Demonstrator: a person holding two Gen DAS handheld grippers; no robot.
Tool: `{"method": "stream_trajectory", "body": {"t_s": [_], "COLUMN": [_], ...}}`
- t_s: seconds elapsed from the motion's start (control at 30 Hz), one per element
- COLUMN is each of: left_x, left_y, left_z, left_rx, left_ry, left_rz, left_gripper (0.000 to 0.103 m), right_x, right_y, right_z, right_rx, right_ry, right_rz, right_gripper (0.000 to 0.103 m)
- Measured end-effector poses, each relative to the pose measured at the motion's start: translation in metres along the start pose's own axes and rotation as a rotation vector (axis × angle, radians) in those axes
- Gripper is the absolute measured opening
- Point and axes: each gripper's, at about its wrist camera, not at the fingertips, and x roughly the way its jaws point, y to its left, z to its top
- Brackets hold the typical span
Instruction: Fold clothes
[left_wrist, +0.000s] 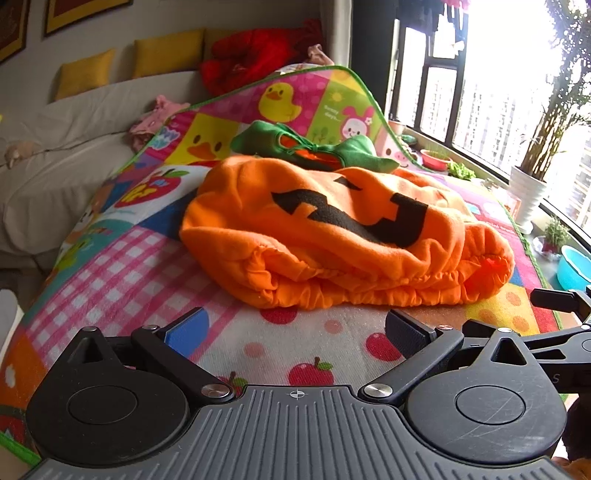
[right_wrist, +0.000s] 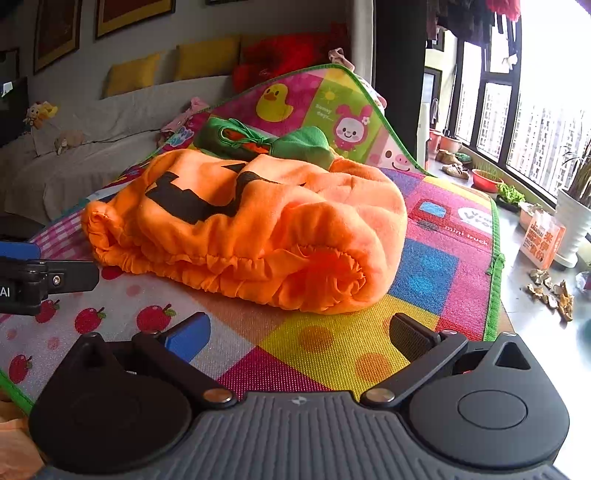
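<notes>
Spreading under both grippers is the play mat (left_wrist: 122, 266) (right_wrist: 424, 266), its far end curling up ahead of them against a sofa (left_wrist: 74, 122) (right_wrist: 110, 122). Next in size, the orange pumpkin costume (left_wrist: 332, 236) (right_wrist: 258, 229) lies bunched on the mat straight ahead of the left gripper (left_wrist: 295, 332) and ahead and slightly left of the right gripper (right_wrist: 299, 332), its gathered hem turned toward both. Neither gripper touches it. A black jagged face (left_wrist: 351, 214) (right_wrist: 192, 199) shows on its upper side, and a green collar (left_wrist: 306, 147) (right_wrist: 266, 142) sits at its far end.

The left gripper hangs low above the mat with its fingers spread wide and nothing between them. The right gripper is likewise wide open and empty; the left one's tip shows at its left edge. To the right of the right gripper, off the mat, stand a white planter (right_wrist: 572, 225) and a red bowl (right_wrist: 485, 181).
</notes>
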Motion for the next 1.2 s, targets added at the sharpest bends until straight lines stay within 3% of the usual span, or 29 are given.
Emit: {"method": "stream_trajectory", "body": {"t_s": [0.33, 1.2], "left_x": [0.004, 0.008], "left_y": [0.002, 0.004], "left_z": [-0.002, -0.002], "left_rx": [0.000, -0.004], "left_ry": [0.043, 0.064], "left_rz": [0.021, 0.029], "left_gripper": [0.103, 0.103], "right_x": [-0.001, -0.002], "right_y": [-0.005, -0.012], "right_z": [0.002, 0.004], "right_rx": [0.033, 0.067], "right_ry": [0.004, 0.000], "right_rz": [0.011, 0.015], "right_gripper": [0.103, 0.103]}}
